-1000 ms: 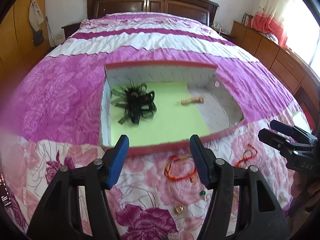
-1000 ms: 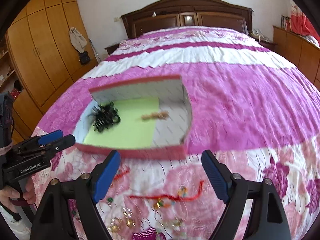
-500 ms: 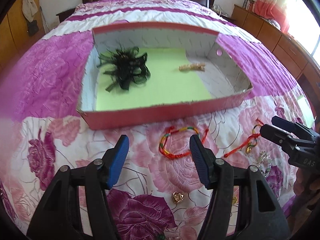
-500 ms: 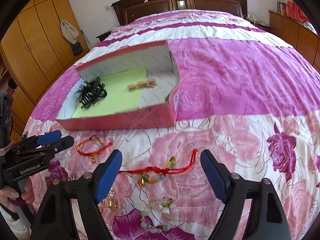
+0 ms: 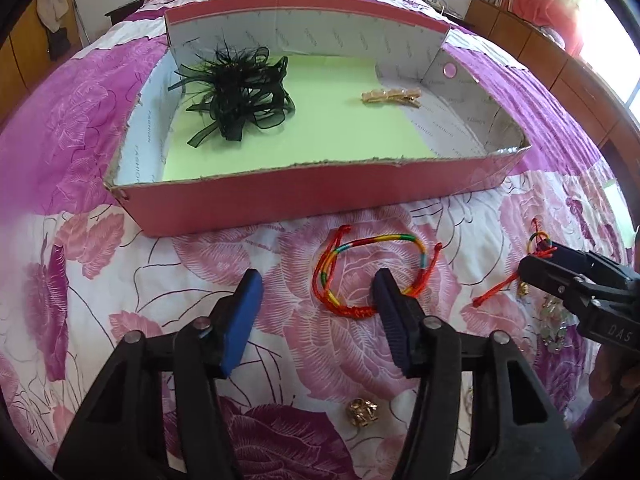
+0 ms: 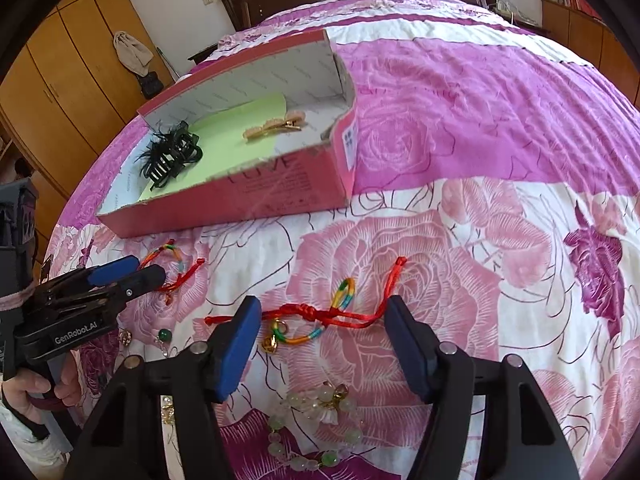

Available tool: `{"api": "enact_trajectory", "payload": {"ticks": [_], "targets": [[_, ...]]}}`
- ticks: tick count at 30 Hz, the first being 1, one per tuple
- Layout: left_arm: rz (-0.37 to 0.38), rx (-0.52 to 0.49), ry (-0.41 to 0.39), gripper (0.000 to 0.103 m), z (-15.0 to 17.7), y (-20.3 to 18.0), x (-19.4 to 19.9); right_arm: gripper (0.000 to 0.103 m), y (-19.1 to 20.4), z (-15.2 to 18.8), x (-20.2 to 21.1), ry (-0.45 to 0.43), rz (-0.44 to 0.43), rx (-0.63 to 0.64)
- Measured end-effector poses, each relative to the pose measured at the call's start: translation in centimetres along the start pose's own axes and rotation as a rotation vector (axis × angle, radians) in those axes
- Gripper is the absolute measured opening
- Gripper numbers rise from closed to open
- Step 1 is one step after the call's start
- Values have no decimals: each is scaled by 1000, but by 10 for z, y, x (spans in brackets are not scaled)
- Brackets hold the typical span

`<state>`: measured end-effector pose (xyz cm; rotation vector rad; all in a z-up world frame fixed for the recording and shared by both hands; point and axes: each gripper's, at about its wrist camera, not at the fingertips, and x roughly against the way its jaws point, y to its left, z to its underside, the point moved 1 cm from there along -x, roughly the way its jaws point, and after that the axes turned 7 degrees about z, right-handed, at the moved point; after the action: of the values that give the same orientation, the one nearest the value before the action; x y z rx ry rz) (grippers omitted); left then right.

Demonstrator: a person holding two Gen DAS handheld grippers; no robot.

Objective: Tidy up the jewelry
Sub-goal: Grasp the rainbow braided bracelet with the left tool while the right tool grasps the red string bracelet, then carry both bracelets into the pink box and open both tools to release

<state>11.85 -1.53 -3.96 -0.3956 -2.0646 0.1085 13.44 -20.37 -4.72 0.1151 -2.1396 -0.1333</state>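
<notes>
While I hold both tools low over the bed [image 6: 460, 92], the left gripper [image 5: 318, 286] has its fingers spread; they have just been closing, and the rainbow cord bracelet [image 5: 372, 272] lies partly between them, untouched. The right gripper [image 6: 322, 318] is also spread and was just closing around the red string bracelet [image 6: 320, 316] on the quilt. Beyond them the pink box [image 5: 320, 200] contains a black hair bow [image 5: 240, 94] and a gold clip [image 5: 392, 98].

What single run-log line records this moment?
phase: reaching | left gripper: closing, open over rainbow bracelet | right gripper: closing, open over red cord bracelet | box: two hair clips
</notes>
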Motion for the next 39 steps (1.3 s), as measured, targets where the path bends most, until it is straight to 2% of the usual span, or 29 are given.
{"api": "enact_trajectory", "payload": {"ticks": [3,5,6,8,9,11,13,16,19,39], "targets": [[-11,2,8,47,2,2,-4,65,0,2,-3,3,-4,-2],[-19,-1,7,44,3,1,-5,53,0,3,-3,-3,0,-3],[-24,-12,3,40,3,-1,-4,49,1,4,-2,-8,4,-3],[-15,-38,-3,24,4,-5,-1,34,1,5,-1,-14,-4,-3],[-12,-45,-4,22,4,-6,0,33,2,5,0,-18,-8,-3],[-4,-55,-3,11,5,-9,0,23,3,6,2,-28,-8,2],[8,-64,-1,0,5,-11,1,20,4,7,5,-37,-7,0],[16,-70,-7,0,7,-13,4,13,2,9,9,-47,-22,-7],[24,-63,-16,0,5,-15,5,11,3,10,14,-60,-36,-6],[53,-66,-151,0,-4,-22,57,9,15,10,61,-183,-86,32]]}}
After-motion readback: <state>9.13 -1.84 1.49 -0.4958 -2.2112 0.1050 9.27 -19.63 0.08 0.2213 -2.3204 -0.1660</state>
